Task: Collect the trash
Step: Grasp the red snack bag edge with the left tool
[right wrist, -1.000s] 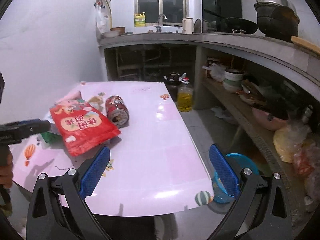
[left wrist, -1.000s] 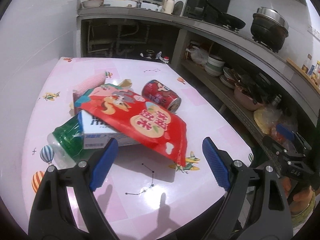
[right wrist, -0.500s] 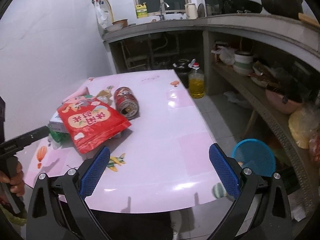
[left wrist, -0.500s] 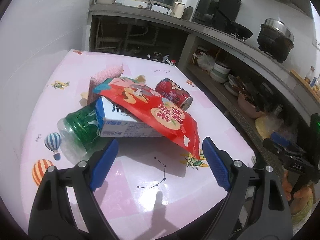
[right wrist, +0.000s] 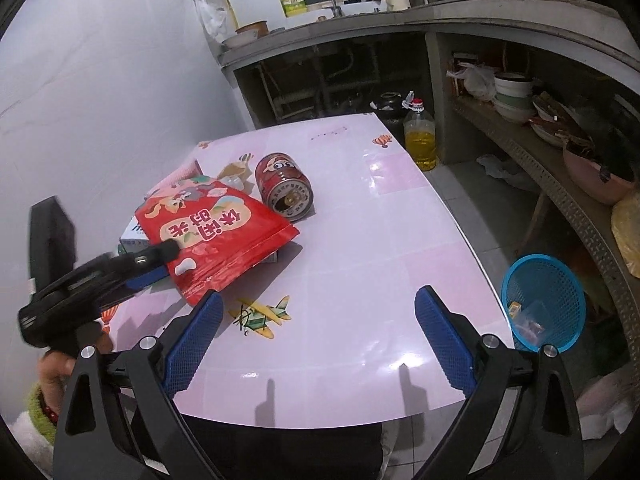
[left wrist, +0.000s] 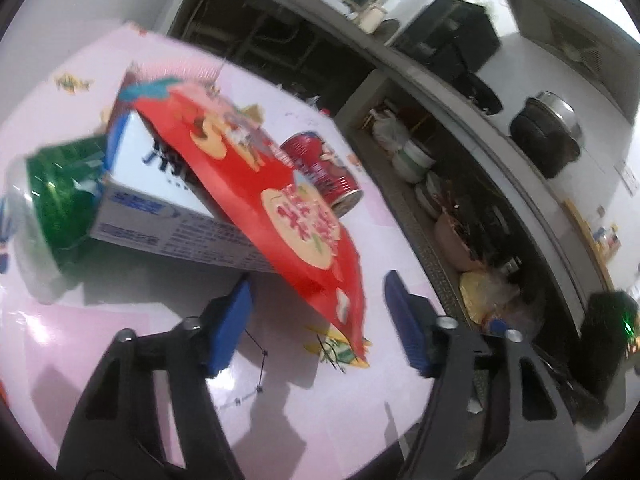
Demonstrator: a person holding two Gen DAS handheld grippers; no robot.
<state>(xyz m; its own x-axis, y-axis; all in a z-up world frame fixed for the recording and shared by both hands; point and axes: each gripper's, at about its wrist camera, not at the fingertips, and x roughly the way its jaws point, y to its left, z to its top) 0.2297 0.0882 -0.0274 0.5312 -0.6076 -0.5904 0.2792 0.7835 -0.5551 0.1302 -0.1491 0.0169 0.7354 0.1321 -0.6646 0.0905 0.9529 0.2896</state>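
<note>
Pink table (right wrist: 360, 240) holds one red bag (left wrist: 280, 208), one can (right wrist: 286, 188) (both tongs (left wrist: 320, 320) (right wrist: 316, 336) gape, empty).

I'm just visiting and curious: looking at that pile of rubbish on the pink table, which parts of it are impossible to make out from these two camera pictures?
- White carton: left wrist view, its top is covered by the red snack bag; the print is motion-blurred.
- Green bottle: left wrist view, partly behind the carton, blurred; right wrist view, almost wholly hidden.
- Pink item behind the bag: right wrist view, only an edge shows.
- Blue basket contents: right wrist view, too small to identify.
</note>
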